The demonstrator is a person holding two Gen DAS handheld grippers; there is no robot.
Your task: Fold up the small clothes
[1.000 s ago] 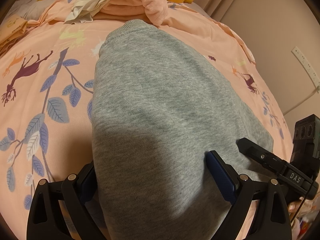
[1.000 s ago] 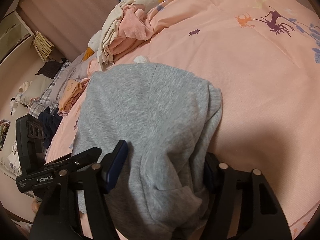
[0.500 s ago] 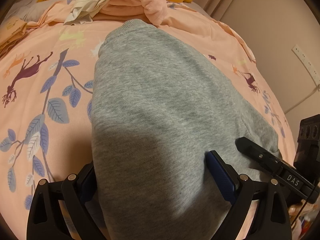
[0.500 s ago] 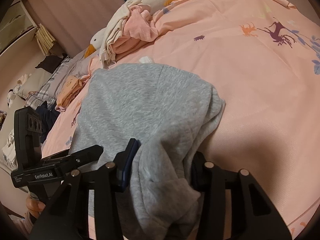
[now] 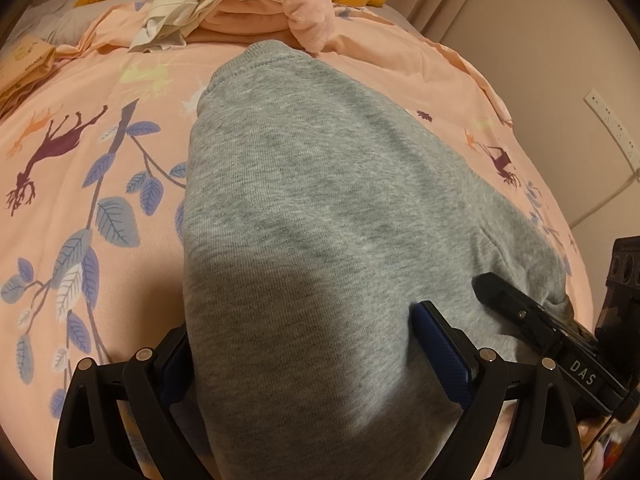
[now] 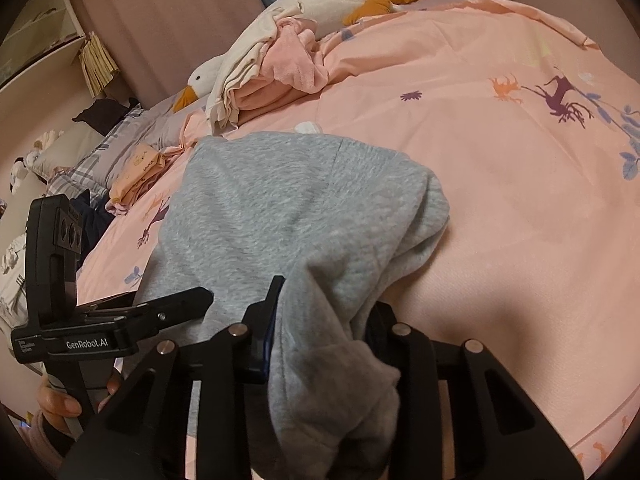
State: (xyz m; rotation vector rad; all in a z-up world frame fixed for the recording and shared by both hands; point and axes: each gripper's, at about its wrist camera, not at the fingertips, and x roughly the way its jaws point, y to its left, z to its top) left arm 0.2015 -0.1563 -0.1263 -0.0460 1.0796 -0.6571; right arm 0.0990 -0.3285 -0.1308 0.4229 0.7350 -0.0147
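Grey knit fabric fills the middle of both views: a small grey garment (image 5: pixel 320 208) lies spread on the pink bedspread (image 5: pixel 80 128) of a bed, its ribbed hem toward the far end. Beyond that hem sits a pile of cream and pink clothes (image 5: pixel 240 12), touching a white plush goose (image 6: pixel 208 76) with an orange beak. At the bed's side lie a small folded peach piece (image 6: pixel 136 172) and plaid pillows (image 6: pixel 100 148). A white power strip (image 5: pixel 612 128) hangs on the wall. Nothing lies on the garment itself; the pile sits just past its far edge.

The left hand-held gripper (image 5: pixel 320 364) has the near end of the garment between its fingers, which stand fairly wide apart; the blue pad (image 5: pixel 440 352) on one side lies against the cloth, the other pad is mostly hidden, so whether they press on it cannot be told. The right hand-held gripper (image 6: pixel 324 324) is closing, its jaws narrow, with a bunched corner of the garment gathered between them and lifted off the bedspread. A person's hand (image 6: pixel 60 400) grasps the left gripper's handle.
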